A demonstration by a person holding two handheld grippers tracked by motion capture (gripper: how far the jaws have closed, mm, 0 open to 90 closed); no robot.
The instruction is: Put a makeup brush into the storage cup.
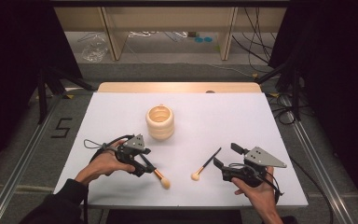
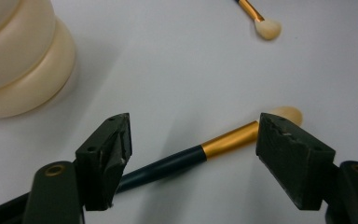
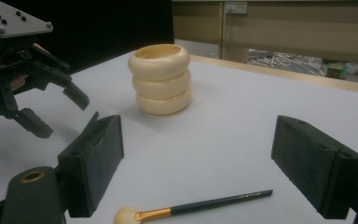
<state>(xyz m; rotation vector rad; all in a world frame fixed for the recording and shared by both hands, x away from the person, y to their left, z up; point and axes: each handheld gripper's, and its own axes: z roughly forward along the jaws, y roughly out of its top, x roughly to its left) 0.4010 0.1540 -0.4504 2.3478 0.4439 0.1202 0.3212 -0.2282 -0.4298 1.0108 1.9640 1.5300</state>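
Two makeup brushes lie on the white desk (image 1: 261,121). Near left, the left hand-held gripper (image 2: 193,140) straddles one brush (image 2: 186,156) with jaws apart, its handle running jaw to jaw. Near right, the right hand-held gripper (image 3: 196,154), also apart, faces the other brush (image 3: 191,207), which lies crosswise.

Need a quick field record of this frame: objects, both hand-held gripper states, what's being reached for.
surface: white table
container: cream ribbed cup, upright, empty as far as visible
left brush: lies flat on the table, between open jaws, pads not touching it
right brush: lies flat, just ahead of right jaws
left hand-held gripper: open, straddling left brush
right hand-held gripper: open, holding nothing
in hand: nothing gripped yet
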